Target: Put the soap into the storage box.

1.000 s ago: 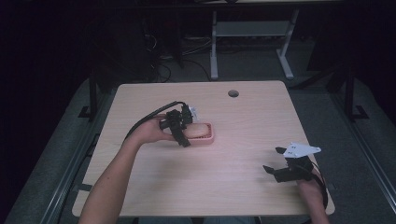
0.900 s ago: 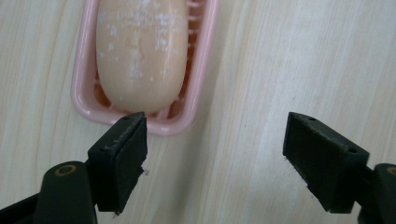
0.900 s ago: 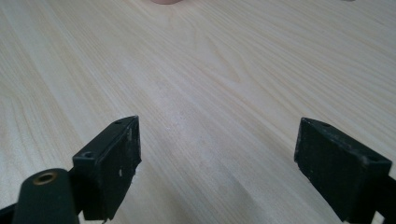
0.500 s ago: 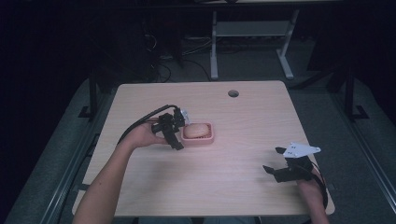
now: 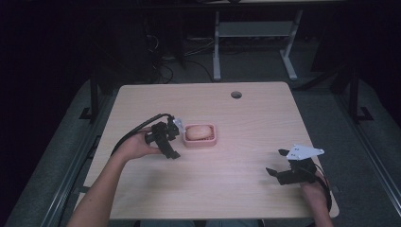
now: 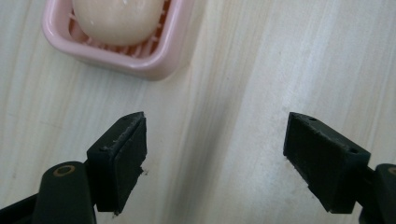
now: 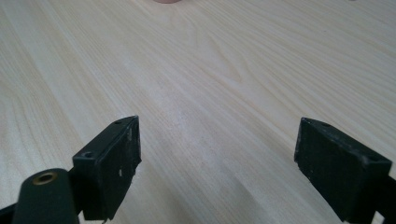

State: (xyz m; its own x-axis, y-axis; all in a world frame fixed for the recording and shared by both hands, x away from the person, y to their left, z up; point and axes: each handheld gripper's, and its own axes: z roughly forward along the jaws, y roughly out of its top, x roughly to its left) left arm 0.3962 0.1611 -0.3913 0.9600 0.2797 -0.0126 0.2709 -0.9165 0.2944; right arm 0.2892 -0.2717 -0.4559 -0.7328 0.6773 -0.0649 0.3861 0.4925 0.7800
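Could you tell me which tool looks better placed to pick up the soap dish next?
Left. The left tool sits open right beside the pink soap dish, while the right tool is far across the table.

Table [image 5: 246, 198]: light wood top with rounded corners and a pale grain running along it.
Hole [image 5: 236, 94]: small, round and dark, set in the tabletop near its far edge, right of the middle.
Floor [image 5: 326, 113]: grey carpet around the table, dim and dark toward the back of the room.
Frame [image 5: 250, 29]: pale metal legs and a crossbar of another piece of furniture, standing on the floor beyond the table's far edge.
Cables [image 5: 165, 71]: dark loops lying on the floor behind the table, left of the frame.
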